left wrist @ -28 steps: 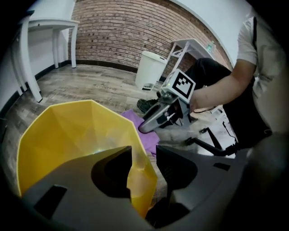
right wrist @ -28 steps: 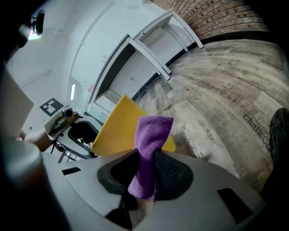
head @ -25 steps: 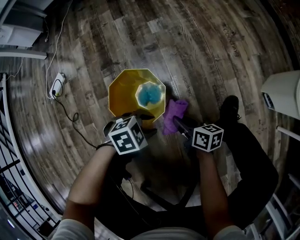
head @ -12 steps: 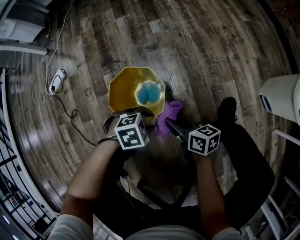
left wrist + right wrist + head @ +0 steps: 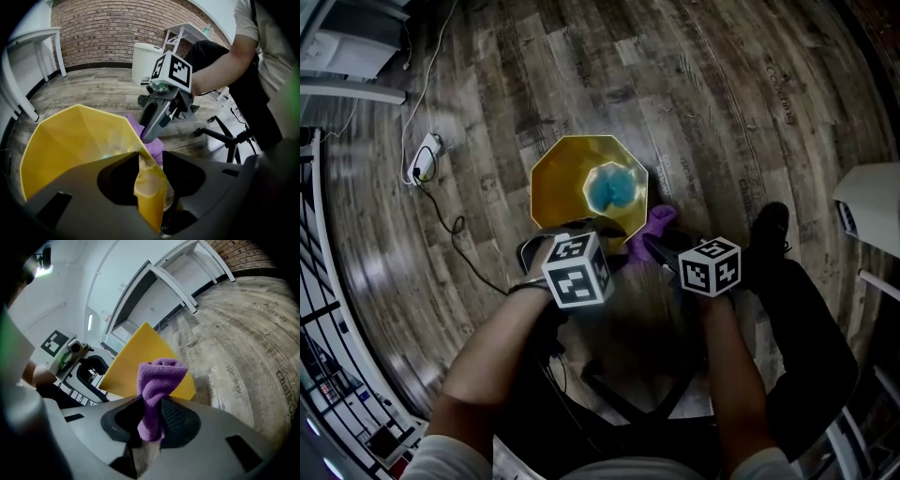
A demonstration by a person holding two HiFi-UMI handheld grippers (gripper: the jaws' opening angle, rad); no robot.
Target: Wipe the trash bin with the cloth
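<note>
Fingers (image 5: 116, 183) on bin rim (image 5: 149, 190) and cloth (image 5: 157, 380)

Cloth (image 5: 158, 380) in claw (image 5: 152, 420) (bin (image 5: 136, 363) behind)

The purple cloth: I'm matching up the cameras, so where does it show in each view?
Head view: purple cloth at centre, just right of the yellow trash bin.
Left gripper view: centre, behind the bin's near rim.
Right gripper view: centre, pinched in the right claw, bin behind.
Shared landmark: the yellow trash bin.
</note>
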